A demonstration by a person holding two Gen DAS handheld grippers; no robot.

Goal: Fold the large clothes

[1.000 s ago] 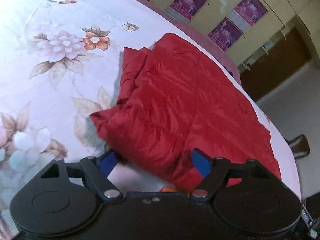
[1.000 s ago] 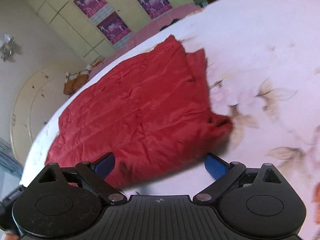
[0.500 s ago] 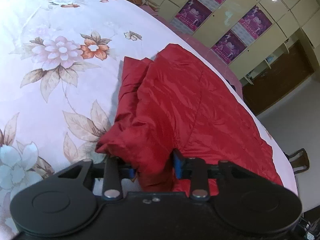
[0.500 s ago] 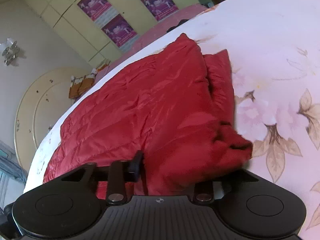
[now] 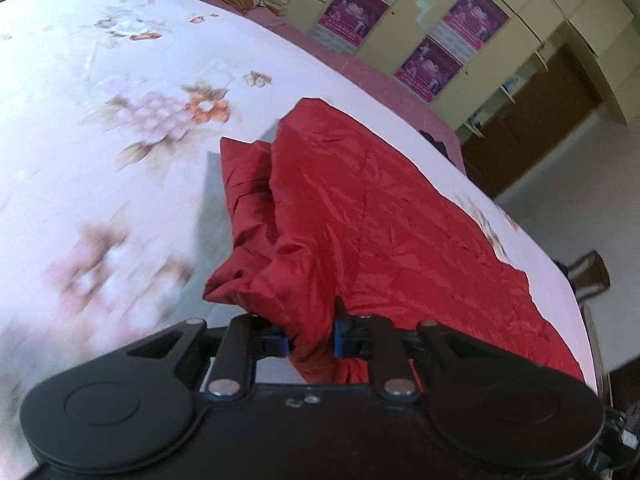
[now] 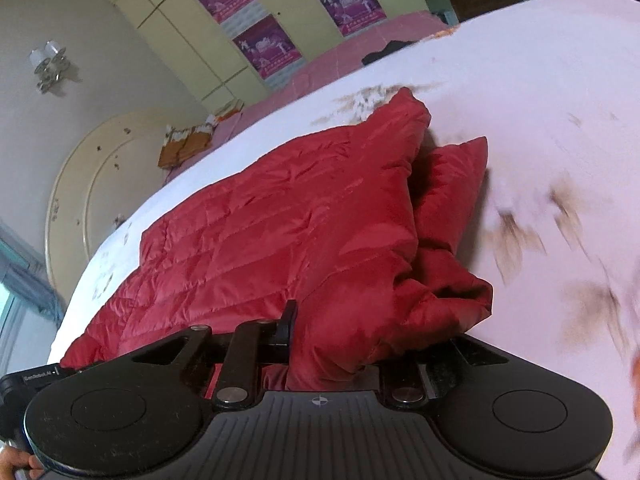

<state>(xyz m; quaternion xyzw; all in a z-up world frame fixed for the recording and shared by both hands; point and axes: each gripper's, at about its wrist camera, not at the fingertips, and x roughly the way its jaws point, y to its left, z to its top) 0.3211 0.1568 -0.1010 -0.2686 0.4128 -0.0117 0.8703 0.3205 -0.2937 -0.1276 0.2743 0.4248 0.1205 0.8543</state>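
Note:
A large red quilted jacket (image 5: 360, 208) lies on a bed with a white floral sheet (image 5: 100, 128). My left gripper (image 5: 310, 340) is shut on a bunched near corner of the jacket and holds it lifted off the sheet. In the right wrist view my right gripper (image 6: 332, 344) is shut on another bunched edge of the same red jacket (image 6: 280, 220), also raised; its right finger is hidden under the fabric. The far part of the jacket still lies flat, with a sleeve (image 6: 452, 188) folded beside the body.
The floral sheet (image 6: 540, 120) spreads wide beside the jacket. Beyond the bed stands a cream wardrobe with purple posters (image 5: 432, 60), a round headboard (image 6: 92, 184), a brown door (image 5: 528, 128) and a chair (image 5: 592, 272) at the bed's edge.
Both grippers were open a second ago and closed on the jacket's near edge. Since then both have lifted the gripped fabric, and the views have risen and tilted.

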